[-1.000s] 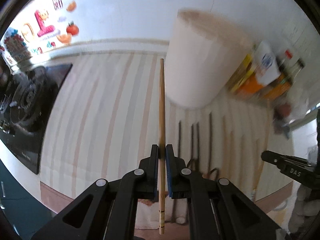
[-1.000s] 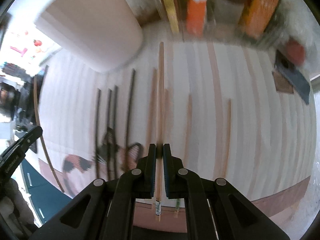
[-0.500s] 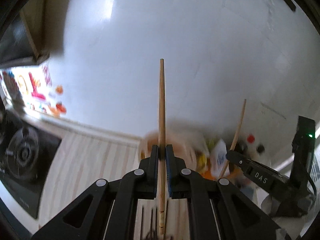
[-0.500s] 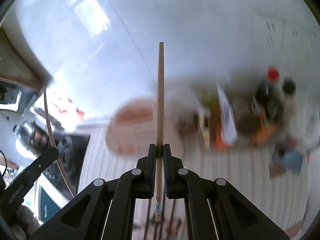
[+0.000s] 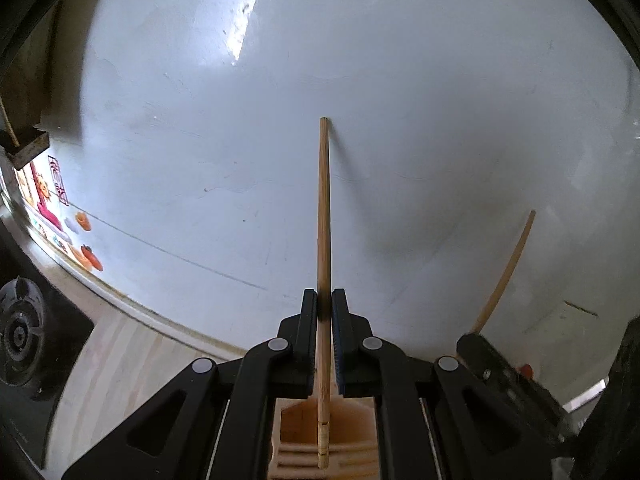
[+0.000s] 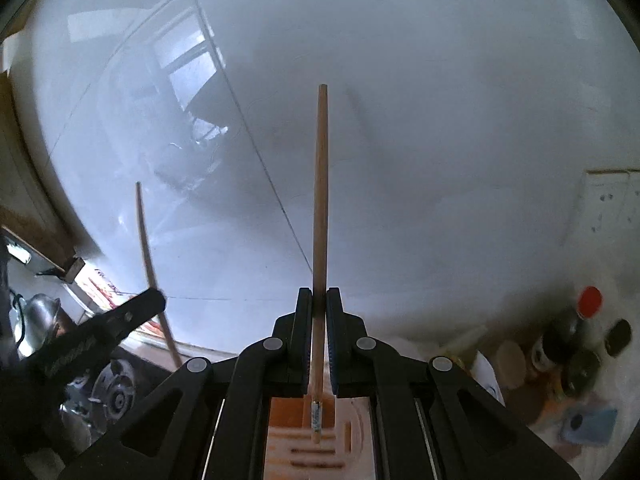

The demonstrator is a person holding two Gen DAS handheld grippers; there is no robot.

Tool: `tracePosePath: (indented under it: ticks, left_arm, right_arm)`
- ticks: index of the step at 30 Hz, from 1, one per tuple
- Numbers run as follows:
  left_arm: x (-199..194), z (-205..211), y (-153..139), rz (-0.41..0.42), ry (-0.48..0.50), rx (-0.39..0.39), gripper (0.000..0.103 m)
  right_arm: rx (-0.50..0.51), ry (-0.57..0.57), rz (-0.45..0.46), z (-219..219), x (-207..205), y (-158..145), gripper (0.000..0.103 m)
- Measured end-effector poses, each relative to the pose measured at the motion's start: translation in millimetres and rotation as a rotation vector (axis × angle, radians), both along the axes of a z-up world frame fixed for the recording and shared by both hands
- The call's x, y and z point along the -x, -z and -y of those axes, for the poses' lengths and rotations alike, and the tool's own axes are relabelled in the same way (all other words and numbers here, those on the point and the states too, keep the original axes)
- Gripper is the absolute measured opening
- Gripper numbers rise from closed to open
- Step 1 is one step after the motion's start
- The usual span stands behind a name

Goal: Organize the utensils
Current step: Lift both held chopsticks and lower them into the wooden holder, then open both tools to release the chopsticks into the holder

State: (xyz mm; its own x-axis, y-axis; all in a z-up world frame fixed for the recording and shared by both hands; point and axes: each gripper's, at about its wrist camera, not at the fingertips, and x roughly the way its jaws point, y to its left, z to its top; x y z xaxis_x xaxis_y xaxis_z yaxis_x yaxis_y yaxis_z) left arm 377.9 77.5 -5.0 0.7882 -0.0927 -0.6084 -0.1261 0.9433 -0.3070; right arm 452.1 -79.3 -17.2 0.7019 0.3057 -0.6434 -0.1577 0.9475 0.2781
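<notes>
A second ago both cameras looked down on the striped wooden counter with loose chopsticks lying in a row beside a pale utensil holder; now both look mostly at the white tiled wall (image 5: 400, 100), and the counter has slid to the bottom of each view. The left gripper (image 5: 324, 300) has its jaws pinched on a bamboo chopstick (image 5: 323, 220), which stands straight up between the pads, its banded butt end hanging below them, the same grip as before. The right gripper (image 6: 319, 300) likewise has its jaws pressed together on a wooden chopstick (image 6: 321, 200), upright, its marked butt end below the pads. Each gripper shows at the edge of the other's view, chopstick raised. The loose chopsticks are no longer in sight. The wooden utensil holder (image 5: 296, 440), earlier ahead on the counter, now sits directly beneath each gripper: in the left view its open compartment and slotted wall show behind the chopstick's lower end; in the right view the slotted holder appears blurred. Whether anything lies inside it cannot be told. A gas burner (image 5: 18, 336) sits at lower left; sauce bottles (image 6: 576, 336) stand at the right.
</notes>
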Motion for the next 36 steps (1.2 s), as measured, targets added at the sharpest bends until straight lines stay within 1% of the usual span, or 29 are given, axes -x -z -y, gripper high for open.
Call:
tracePosePath:
  ticks: [5, 8, 14, 20, 22, 23, 24, 25, 26, 27, 28, 29, 31, 32, 33, 34, 35, 36]
  left_arm:
    - [-9, 1, 17, 0.020, -0.003, -0.040, 0.004]
    - [-10, 3, 26, 0.007, 0.010, -0.060, 0.004]
    - [-3, 7, 35, -0.036, 0.040, -0.092, 0.004]
    - [4, 7, 39, -0.095, 0.089, -0.095, 0.005]
    - [9, 6, 37, -0.108, 0.095, -0.089, 0.007]
    - [12, 4, 34, -0.112, 0.099, -0.094, 0.009]
    - [14, 4, 32, -0.114, 0.101, -0.102, 0.010]
    - [18, 4, 29, -0.117, 0.095, -0.115, 0.015]
    - [20, 1, 26, -0.118, 0.092, -0.123, 0.028]
    - [24, -1, 22, -0.119, 0.086, -0.130, 0.039]
    - [31, -5, 17, -0.116, 0.065, -0.139, 0.062]
    - [37, -7, 13, -0.107, 0.048, -0.144, 0.076]
    - [53, -8, 6, -0.100, 0.006, -0.159, 0.082]
    - [60, -10, 5, -0.101, -0.003, -0.162, 0.088]
    - [70, -3, 0, -0.106, -0.014, -0.170, 0.092]
    - [77, -4, 1, -0.113, -0.029, -0.183, 0.101]
    - [84, -3, 3, -0.116, -0.039, -0.198, 0.103]
    - [92, -1, 6, -0.125, -0.050, -0.216, 0.103]
  right_arm:
    - [0.006, -0.009, 0.021, -8, -14, 23, 0.007]
    - [-0.008, -0.010, 0.033, -13, -17, 35, 0.007]
    - [-0.003, -0.040, 0.033, -18, -16, 46, 0.007]
    - [0.016, -0.077, -0.004, -26, -15, 57, 0.007]
    - [0.022, -0.107, -0.035, -33, -17, 61, 0.007]
    - [0.033, -0.110, -0.050, -35, -17, 64, 0.008]
    - [0.033, -0.130, -0.075, -37, -19, 68, 0.008]
    - [0.033, -0.141, -0.097, -39, -20, 70, 0.009]
    - [0.031, -0.148, -0.126, -40, -21, 73, 0.016]
    - [0.020, -0.159, -0.145, -39, -20, 74, 0.022]
    - [0.014, -0.159, -0.150, -38, -19, 74, 0.035]
    - [0.010, -0.150, -0.149, -35, -17, 72, 0.042]
    - [0.004, -0.133, -0.146, -22, -10, 68, 0.045]
    - [0.004, -0.119, -0.148, -20, -7, 65, 0.047]
    - [-0.004, -0.101, -0.149, -11, -3, 62, 0.049]
    - [-0.001, -0.083, -0.149, -7, 2, 60, 0.055]
    - [0.013, -0.063, -0.149, -5, 7, 57, 0.060]
    - [0.018, -0.048, -0.145, -1, 14, 56, 0.061]
